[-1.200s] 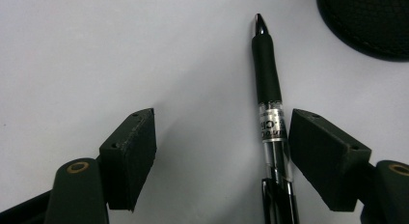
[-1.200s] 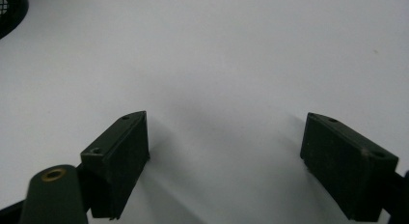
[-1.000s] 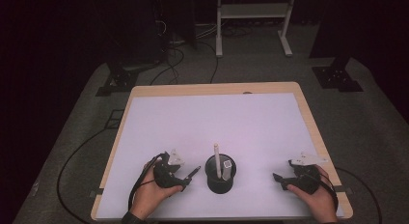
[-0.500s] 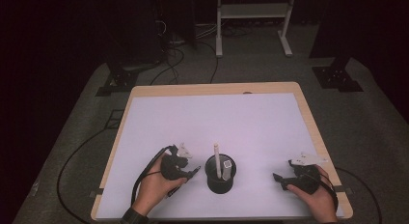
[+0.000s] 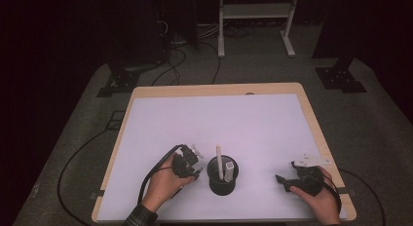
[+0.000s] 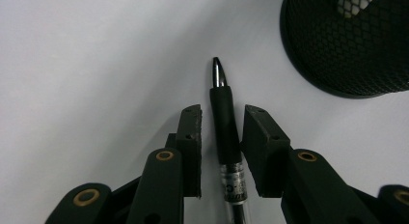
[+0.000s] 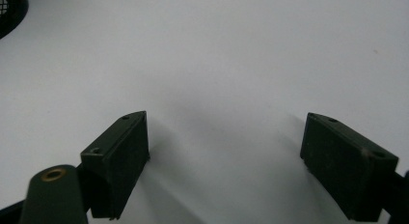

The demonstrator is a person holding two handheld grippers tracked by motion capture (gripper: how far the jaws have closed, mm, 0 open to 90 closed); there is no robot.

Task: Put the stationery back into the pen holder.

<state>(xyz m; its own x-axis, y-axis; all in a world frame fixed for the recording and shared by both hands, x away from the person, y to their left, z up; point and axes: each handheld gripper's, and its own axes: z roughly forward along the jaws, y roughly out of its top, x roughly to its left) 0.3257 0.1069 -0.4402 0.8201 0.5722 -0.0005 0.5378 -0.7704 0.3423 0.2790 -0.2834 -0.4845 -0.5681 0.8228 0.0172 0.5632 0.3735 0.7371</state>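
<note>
Now, left gripper (image 6: 219, 151): jaws just closing around pen (image 6: 225, 132), slight gaps remain
Right gripper (image 7: 224, 161): released, idle
Risk: pen rolls aside, off-centre pinch near mesh cup (image 6: 347, 40)

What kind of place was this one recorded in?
Probably a lab or studio set up for recording, not a home or office: a lone white-topped table on grey carpet, black stand bases beside it, loose cables on the floor, dark surroundings.

The pen (image 6: 225, 119) at centre frame had a black grip, a dark glossy tip and a clear barrel with black print. The cup (image 6: 345, 45) at upper right was black diamond mesh, something white behind it. The table (image 5: 204, 123) was white, edged in pale wood.
</note>
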